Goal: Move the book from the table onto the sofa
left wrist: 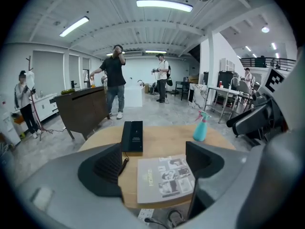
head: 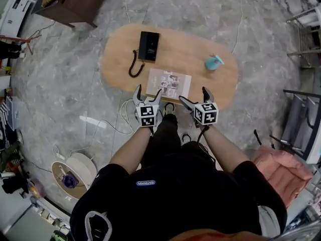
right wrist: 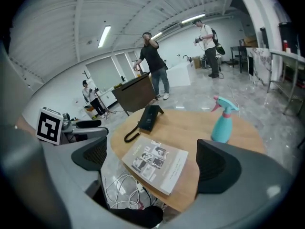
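A thin grey book (head: 169, 83) with photos on its cover lies flat at the near edge of the oval wooden table (head: 195, 54); it also shows as the book (left wrist: 164, 179) and the book (right wrist: 156, 162) in the two gripper views. My left gripper (head: 147, 97) hovers open just short of the book's near left corner. My right gripper (head: 196, 98) is open too, by the book's near right corner. Nothing sits between either pair of jaws. No sofa is identifiable in these views.
On the table stand a black telephone (head: 149, 45) with a coiled cord and a teal spray bottle (head: 214, 62). White cables (head: 108, 125) trail over the floor by the table. A dark wooden cabinet (head: 75, 1) stands far left, metal racks (head: 303, 29) at right. Several people stand in the background.
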